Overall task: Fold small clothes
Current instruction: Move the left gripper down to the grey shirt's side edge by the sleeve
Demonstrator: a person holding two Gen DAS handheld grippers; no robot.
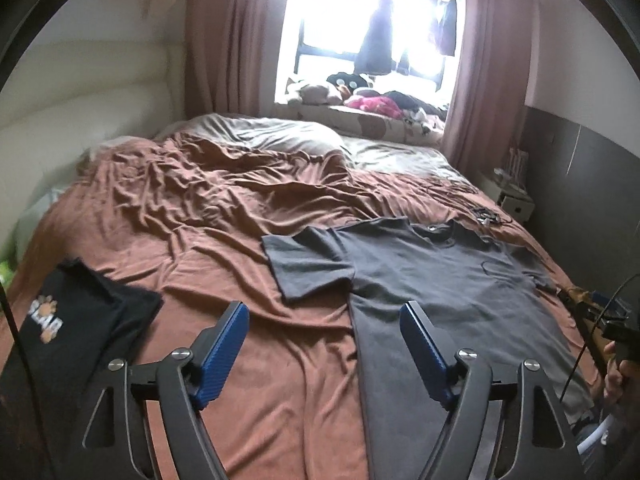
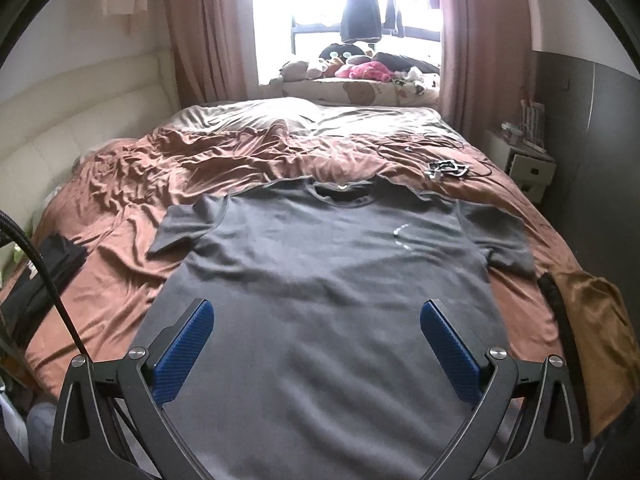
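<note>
Left gripper (image 1: 324,314) hovers released over the brown bedspread (image 1: 208,216), nothing between its blue pads; a folded black garment (image 1: 76,320) lies off to its left. Just right of it and ahead, the grey T-shirt (image 1: 432,276) lies flat, long axis running away from the grippers, collar at the far end, hem nearest. Right gripper (image 2: 318,314), likewise spread wide and empty, hangs directly over the shirt's lower body, so it is probably the nearer one. No containers are visible.

Grey T-shirt (image 2: 320,280) hem cut off at bottom edge, folded black shirt (image 1: 76,320) print partly hidden, window (image 1: 360,20) overexposed
</note>
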